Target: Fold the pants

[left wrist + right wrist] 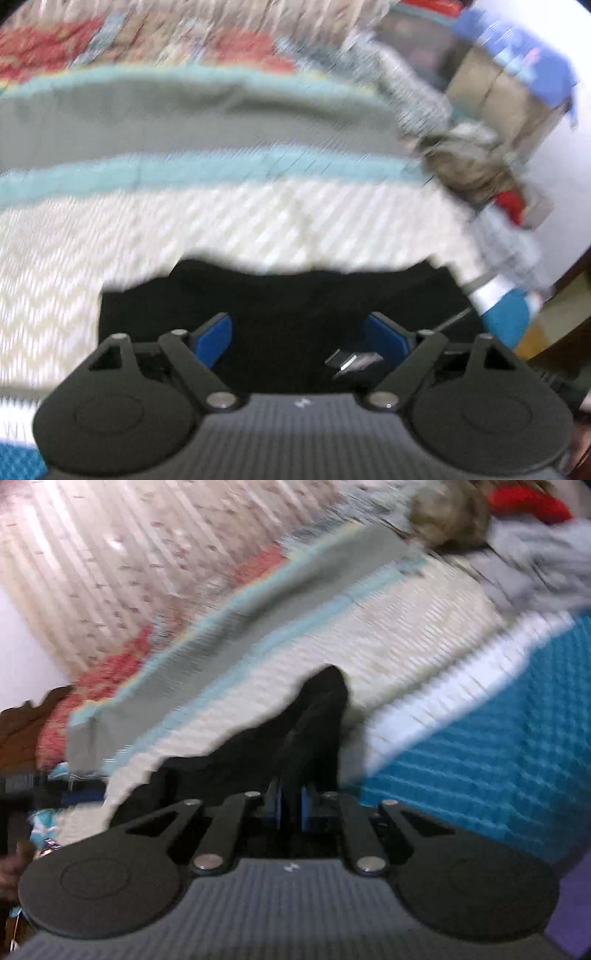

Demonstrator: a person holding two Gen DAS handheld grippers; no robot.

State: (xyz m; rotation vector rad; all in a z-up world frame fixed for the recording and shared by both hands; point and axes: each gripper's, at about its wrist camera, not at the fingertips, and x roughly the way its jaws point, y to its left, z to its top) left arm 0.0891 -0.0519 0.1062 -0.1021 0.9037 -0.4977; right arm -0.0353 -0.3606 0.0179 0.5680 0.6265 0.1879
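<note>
Now mid-fold: right tongs [290, 806] pinch black fabric pants [317, 709]; left tongs [301, 338] gape w/ nothing between, need grip on pants next.

The left hand-held gripper [301, 334] fills the lower middle of its frame, blue pads [214, 338] spread wide with nothing pinched between them. The right hand-held gripper [291, 808], low centre, has its pads drawn close, clamping black pants [317, 716].

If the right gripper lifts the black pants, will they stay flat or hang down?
Probably hang: the black pants already bunch into a soft ridge at the right gripper. They look light. On the woven bedspread they likely drag, not slide.
</note>
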